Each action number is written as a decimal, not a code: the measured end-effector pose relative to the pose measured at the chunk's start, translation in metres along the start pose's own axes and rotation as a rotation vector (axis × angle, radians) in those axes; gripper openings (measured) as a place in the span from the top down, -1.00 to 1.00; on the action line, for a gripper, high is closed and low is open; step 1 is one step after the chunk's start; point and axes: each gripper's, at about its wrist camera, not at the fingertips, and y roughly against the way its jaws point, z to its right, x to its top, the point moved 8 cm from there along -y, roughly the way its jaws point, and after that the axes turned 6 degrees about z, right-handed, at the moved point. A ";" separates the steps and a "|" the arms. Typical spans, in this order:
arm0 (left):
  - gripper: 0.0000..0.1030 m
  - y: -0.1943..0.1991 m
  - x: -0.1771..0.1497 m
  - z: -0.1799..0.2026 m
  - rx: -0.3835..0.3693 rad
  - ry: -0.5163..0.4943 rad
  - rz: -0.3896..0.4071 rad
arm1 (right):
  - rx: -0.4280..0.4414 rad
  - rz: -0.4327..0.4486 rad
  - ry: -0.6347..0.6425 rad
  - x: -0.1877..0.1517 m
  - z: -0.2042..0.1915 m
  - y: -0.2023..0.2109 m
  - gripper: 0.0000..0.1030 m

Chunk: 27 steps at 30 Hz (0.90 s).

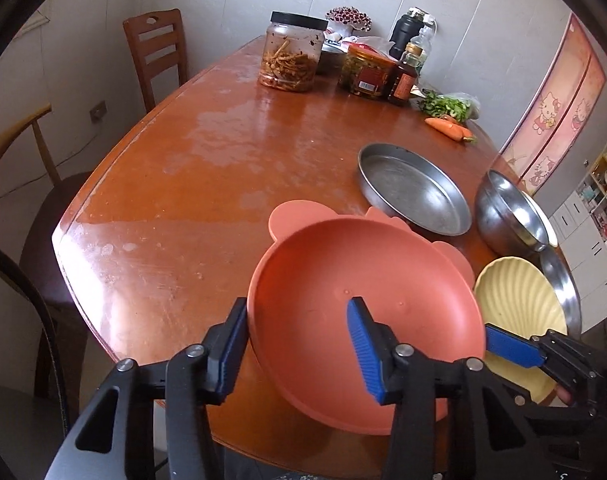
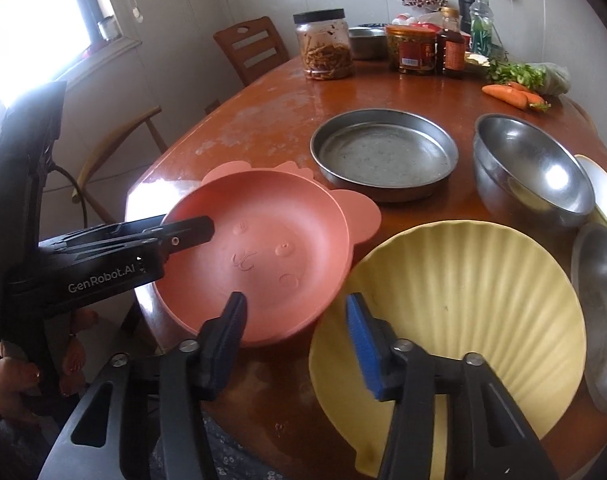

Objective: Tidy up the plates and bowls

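A pink animal-shaped bowl (image 1: 363, 304) (image 2: 263, 256) sits at the near table edge. My left gripper (image 1: 299, 344) is open, its jaws straddling the bowl's near rim, one finger outside and one inside; it also shows in the right wrist view (image 2: 191, 232). A yellow shell-shaped plate (image 2: 463, 320) (image 1: 519, 300) lies to the bowl's right. My right gripper (image 2: 295, 340) is open, its jaws straddling the plate's near left rim. A flat steel pan (image 2: 383, 156) (image 1: 415, 188) and a steel bowl (image 2: 531, 168) (image 1: 511, 212) stand behind.
Another steel plate (image 2: 603, 312) lies at the right edge. Jars (image 1: 291, 56), bottles (image 2: 451, 44), greens and carrots (image 2: 511, 94) crowd the table's far end. Wooden chairs (image 1: 155, 52) stand on the left. The brown table (image 1: 183, 184) has bare surface on its left half.
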 end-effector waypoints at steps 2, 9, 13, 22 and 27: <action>0.09 0.000 0.000 -0.001 -0.003 0.003 0.001 | -0.007 0.004 0.019 0.001 -0.003 -0.001 0.09; 0.09 0.007 0.007 -0.009 0.008 0.003 0.023 | -0.032 0.029 0.050 0.012 -0.010 -0.001 0.11; 0.09 0.007 0.016 -0.023 0.043 0.009 0.036 | -0.014 0.034 0.064 0.022 -0.020 -0.006 0.11; 0.09 -0.008 0.032 -0.052 0.096 0.038 0.038 | 0.016 0.028 0.104 0.031 -0.047 -0.027 0.10; 0.09 -0.013 0.031 -0.055 0.105 0.039 0.035 | 0.031 0.004 0.105 0.025 -0.051 -0.036 0.09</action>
